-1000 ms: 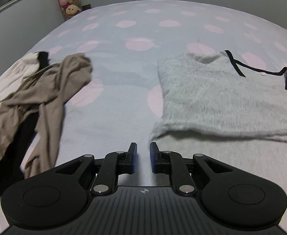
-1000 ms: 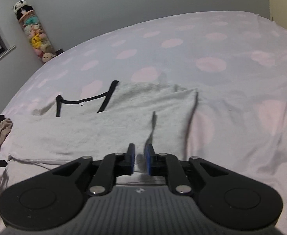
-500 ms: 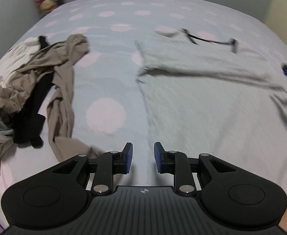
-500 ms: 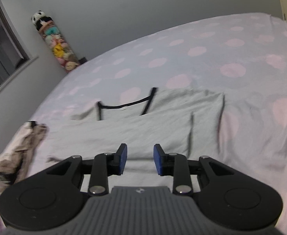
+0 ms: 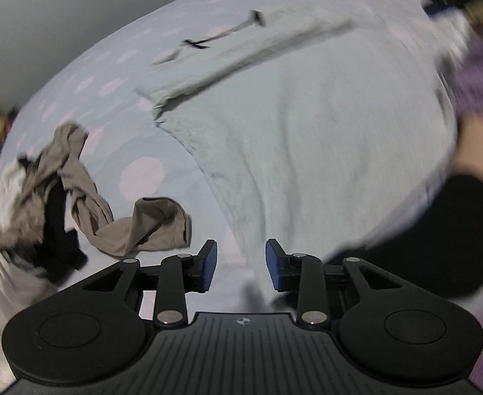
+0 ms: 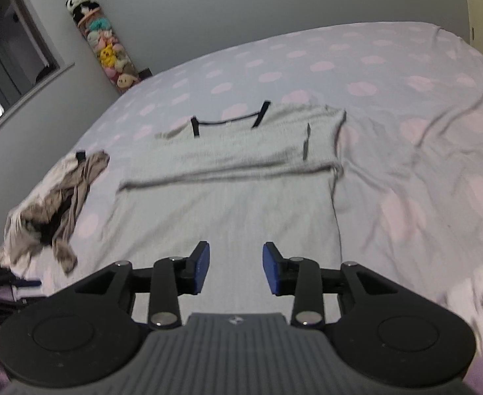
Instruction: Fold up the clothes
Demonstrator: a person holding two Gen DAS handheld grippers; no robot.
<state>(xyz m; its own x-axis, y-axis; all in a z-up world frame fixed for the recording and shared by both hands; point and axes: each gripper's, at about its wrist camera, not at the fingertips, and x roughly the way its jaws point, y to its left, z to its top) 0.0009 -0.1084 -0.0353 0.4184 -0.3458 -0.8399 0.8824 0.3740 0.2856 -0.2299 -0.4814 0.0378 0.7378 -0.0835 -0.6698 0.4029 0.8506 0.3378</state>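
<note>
- Lying spread on the polka-dot bed [image 6: 406, 75], the grey garment [image 6: 241, 177] has its upper part folded down across the body, black-trimmed neckline toward the far side.
- Right gripper [image 6: 236, 272] hovers over the near hem, jaws just widened, nothing between them.
- Left gripper [image 5: 241, 265] likewise released, empty, at the garment's left edge.
- Crumpled clothes pile [image 6: 53, 204] lies beside it, left.

1. A bed [image 6: 406, 75], covered with a pale sheet dotted with pink spots, is carrying everything.
2. A grey garment with black straps [image 6: 241, 177] is lying spread flat across it.
3. A heap of beige, white and black clothes [image 5: 43, 204] is sitting crumpled beside that garment.
</note>
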